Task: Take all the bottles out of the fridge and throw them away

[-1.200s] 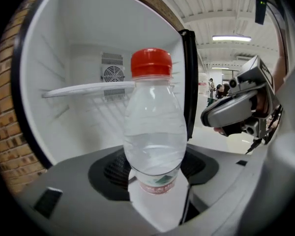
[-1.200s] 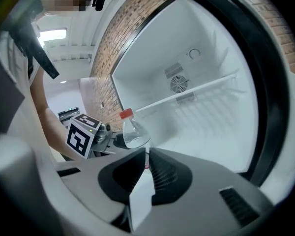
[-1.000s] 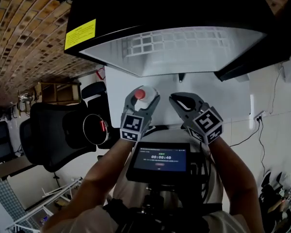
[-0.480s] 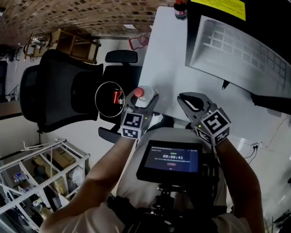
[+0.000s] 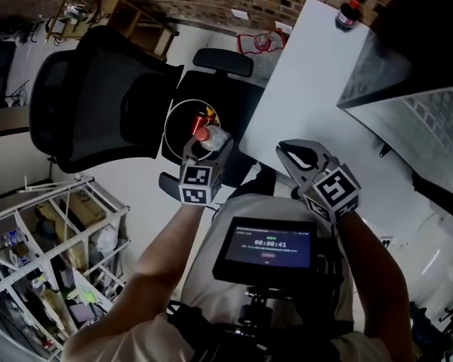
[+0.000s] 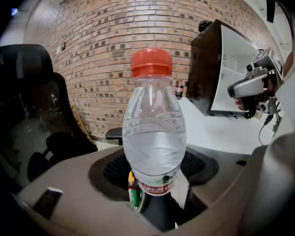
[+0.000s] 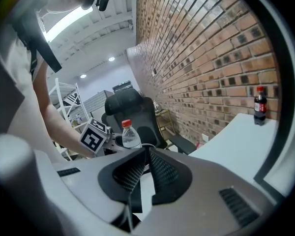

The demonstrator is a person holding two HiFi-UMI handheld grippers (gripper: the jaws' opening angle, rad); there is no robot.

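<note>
One seemingly empty bottle [image 6: 154,132], left hand-held gripper [image 5: 206,148]

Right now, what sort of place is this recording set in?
Probably an office or lab workroom rather than a home kitchen: a bare brick wall, a black mesh office chair, a white desk carrying a small fridge, and cluttered white wire shelving.

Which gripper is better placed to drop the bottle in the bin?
Left. The left gripper has its jaws shut on the bottle, and the head view shows it at the rim of the bin. The right gripper is shut, empty, and off by the table edge.
</note>
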